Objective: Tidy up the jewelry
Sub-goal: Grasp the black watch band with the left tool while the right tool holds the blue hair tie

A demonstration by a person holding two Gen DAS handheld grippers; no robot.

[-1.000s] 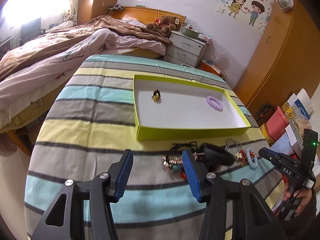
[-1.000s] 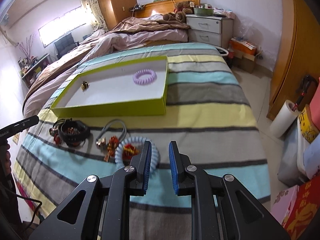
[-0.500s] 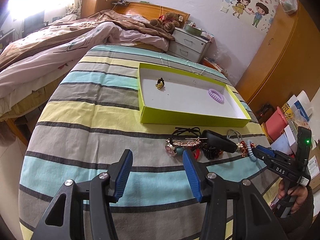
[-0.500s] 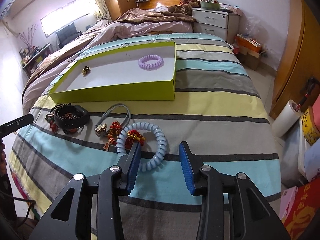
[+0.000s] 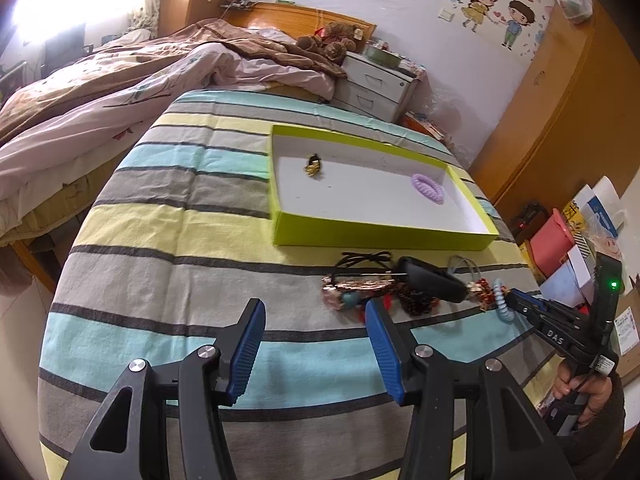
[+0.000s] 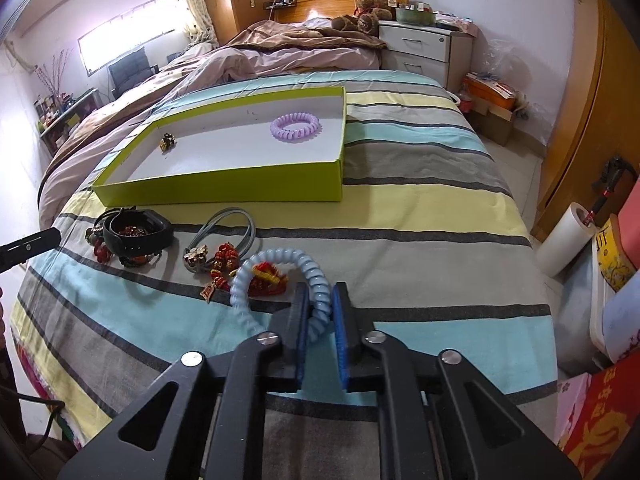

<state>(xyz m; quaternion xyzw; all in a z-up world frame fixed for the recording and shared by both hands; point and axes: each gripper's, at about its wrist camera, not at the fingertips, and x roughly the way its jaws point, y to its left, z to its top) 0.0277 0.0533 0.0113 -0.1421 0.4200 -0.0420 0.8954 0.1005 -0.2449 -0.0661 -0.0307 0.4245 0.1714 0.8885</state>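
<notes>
The pale blue spiral plastic hair tie (image 6: 280,280), lying on the striped bed (image 6: 420,208), is clamped by the right tool (image 6: 320,312). The left tool (image 5: 316,344) is held open, empty. Snagging on the red beaded charm (image 6: 268,280) is judged possible when lifted.

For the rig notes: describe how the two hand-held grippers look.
Both are matte black frames with silver pivot screws and ribbed blue pads. The right hand-held gripper, seen from the left hand-held gripper, bears white letters "DAS", a green light and a white label; a dark sleeve covers the wrist.
</notes>
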